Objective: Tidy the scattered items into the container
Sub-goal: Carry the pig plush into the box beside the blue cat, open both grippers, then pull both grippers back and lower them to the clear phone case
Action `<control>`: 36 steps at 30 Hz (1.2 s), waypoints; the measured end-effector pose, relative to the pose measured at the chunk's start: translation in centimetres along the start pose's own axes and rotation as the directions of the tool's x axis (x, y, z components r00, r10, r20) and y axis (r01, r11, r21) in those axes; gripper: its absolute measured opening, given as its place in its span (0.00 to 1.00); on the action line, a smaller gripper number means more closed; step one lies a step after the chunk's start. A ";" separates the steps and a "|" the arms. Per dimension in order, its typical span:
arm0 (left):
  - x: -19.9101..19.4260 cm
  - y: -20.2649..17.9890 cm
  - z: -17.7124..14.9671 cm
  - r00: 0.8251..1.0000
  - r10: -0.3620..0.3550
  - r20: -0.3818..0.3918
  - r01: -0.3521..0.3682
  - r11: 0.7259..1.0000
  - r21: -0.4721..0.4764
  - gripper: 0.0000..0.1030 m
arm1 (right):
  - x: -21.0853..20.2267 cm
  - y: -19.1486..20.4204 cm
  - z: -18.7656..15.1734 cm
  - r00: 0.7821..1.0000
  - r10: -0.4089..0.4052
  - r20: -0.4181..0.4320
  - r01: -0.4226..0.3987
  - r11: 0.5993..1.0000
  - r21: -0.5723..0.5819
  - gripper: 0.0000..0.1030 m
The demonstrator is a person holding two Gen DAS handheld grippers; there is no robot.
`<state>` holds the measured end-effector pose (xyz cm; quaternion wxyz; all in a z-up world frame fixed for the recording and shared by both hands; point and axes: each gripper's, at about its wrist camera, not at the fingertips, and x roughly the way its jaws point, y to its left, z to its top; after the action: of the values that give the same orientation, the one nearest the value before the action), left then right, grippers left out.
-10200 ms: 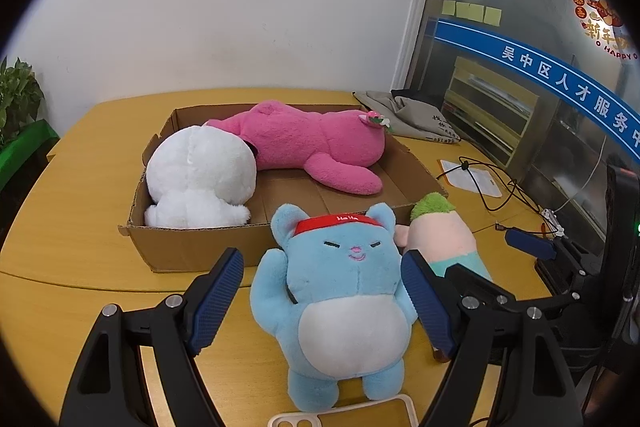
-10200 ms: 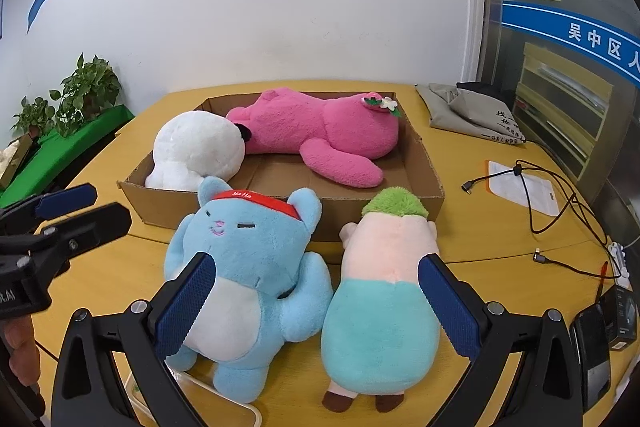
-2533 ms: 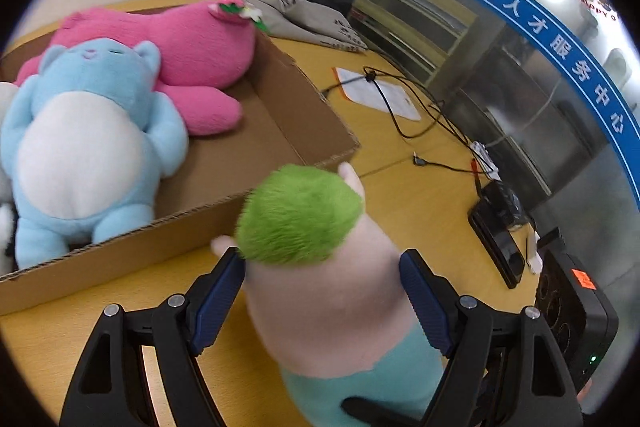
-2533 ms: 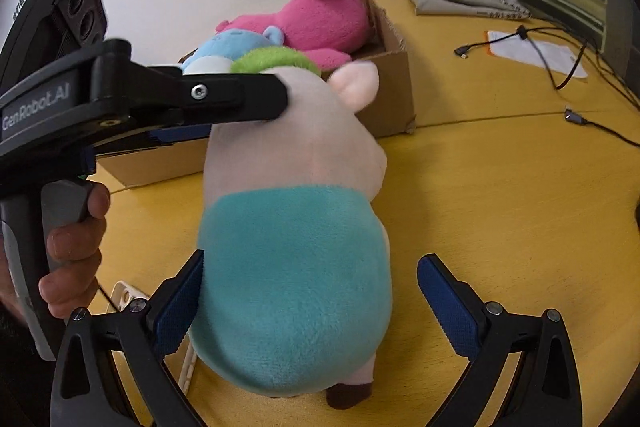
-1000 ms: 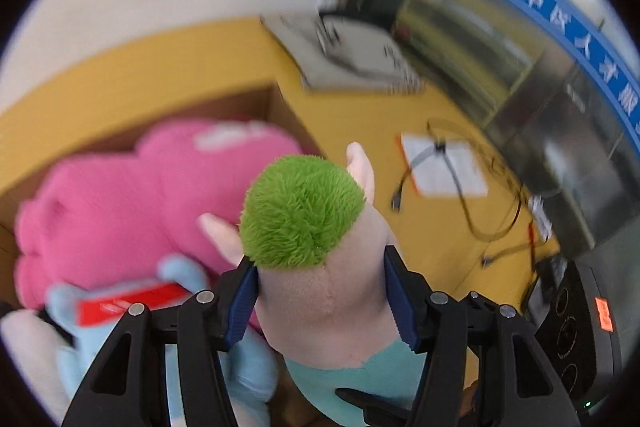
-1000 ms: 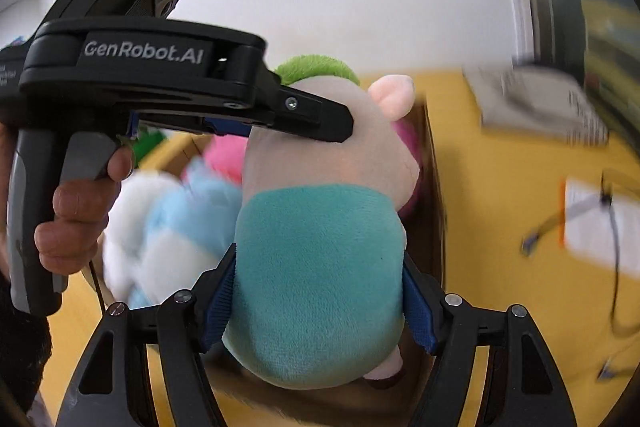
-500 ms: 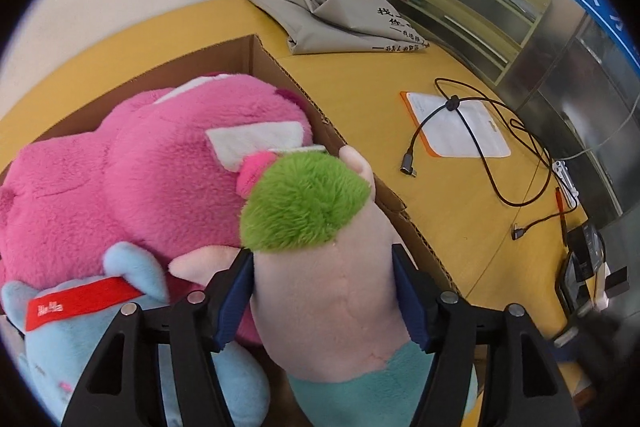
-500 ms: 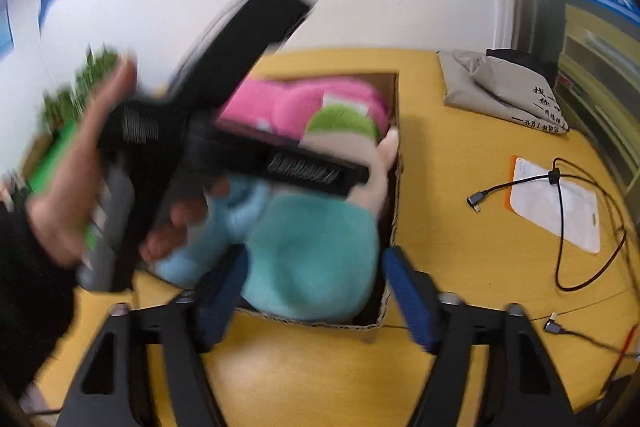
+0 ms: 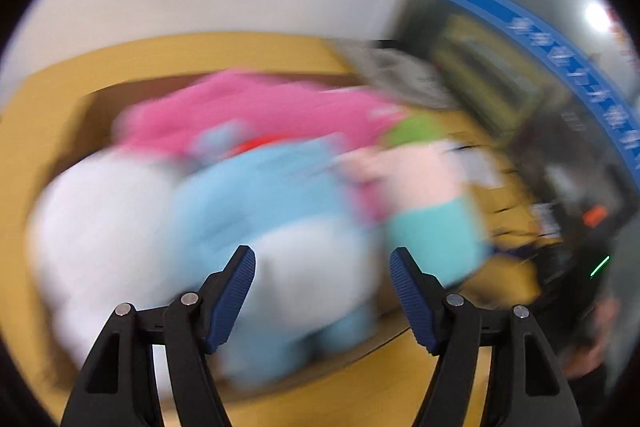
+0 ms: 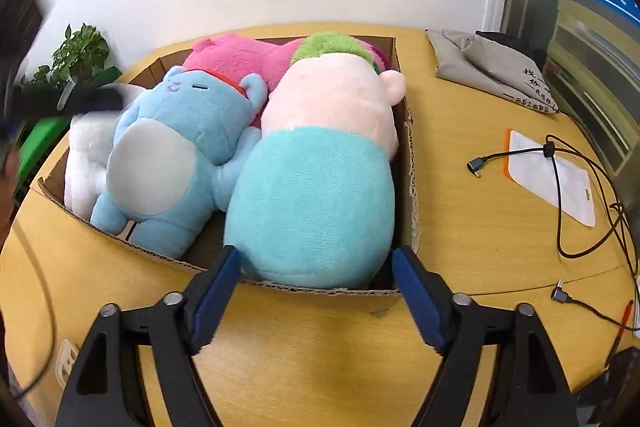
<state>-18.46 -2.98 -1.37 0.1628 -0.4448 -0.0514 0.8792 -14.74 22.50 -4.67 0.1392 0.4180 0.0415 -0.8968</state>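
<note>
Right jaws: the right gripper [image 10: 314, 279] is spread wide, its blue pads flanking the teal base of the green-tufted pink-and-teal plush toy [image 10: 320, 163] without squeezing it; whether they brush the fabric I cannot tell.
Left jaws: the left gripper [image 9: 322, 291] is equally wide apart and holds nothing; its view is smeared by motion.
Toy's place: the plush lies in the shallow brown cardboard box [image 10: 410, 187], filling its 3 o'clock side, head toward 12 o'clock.
Neighbours: the light-blue plush cat with the red headband [image 10: 180, 151] lies at its 9 o'clock, touching; the pink plush bear [image 10: 240, 55] at 12 o'clock; the white plush [image 10: 86, 151] at the far 9 o'clock end.
Risk, snagging: pulling the right pads back carelessly could likely drag the teal base over the low front wall.
Risk, toppling: the toy rides high above the rim, so a nudge may roll it out toward 3 o'clock.
Risk, cables: the black charging cables [image 10: 560, 187] at 3 o'clock could catch a swinging gripper.
</note>
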 end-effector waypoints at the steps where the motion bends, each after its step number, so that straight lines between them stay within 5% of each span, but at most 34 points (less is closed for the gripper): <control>1: -0.5 1.7 -1.2 0.999 0.041 -0.012 -0.041 0.999 -0.026 0.68 | -0.2 0.3 -0.1 1.000 -0.013 0.006 0.013 1.000 0.000 0.89; 5: -1.6 7.7 -5.1 0.998 0.046 -0.037 -0.052 0.986 -0.157 0.65 | -1.6 2.3 -0.9 0.999 -0.023 0.045 0.021 0.999 0.024 0.96; 12: -3.2 5.4 -6.7 0.994 0.105 0.019 -0.104 0.992 -0.073 0.66 | -5.3 7.0 -2.8 0.987 -0.091 0.133 0.094 0.996 -0.013 1.00; 16: -6.2 3.8 -7.2 0.976 0.181 0.121 -0.169 0.980 -0.100 0.66 | -7.8 7.6 -3.2 0.970 -0.144 0.198 0.146 0.989 0.002 1.00; 21: -10.5 0.0 -9.1 0.954 0.180 0.241 -0.163 0.983 -0.088 0.78 | -9.6 7.4 -3.8 0.952 -0.184 0.244 0.186 0.982 0.014 1.00; 26: -11.0 -3.3 -11.3 0.939 0.234 0.251 -0.227 0.972 -0.056 0.78 | -9.8 7.5 -4.4 0.959 -0.156 0.235 0.160 0.987 0.000 1.00; 36: -10.0 -4.8 -12.7 0.946 0.237 0.222 -0.226 0.971 -0.073 0.78 | -10.1 7.1 -6.1 0.965 -0.142 0.222 0.141 0.990 0.020 1.00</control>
<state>-1.68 -2.50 -0.23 0.0410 -0.3467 -0.0377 0.9363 -1.99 19.00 -0.64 0.0779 0.3108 0.0536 -0.9458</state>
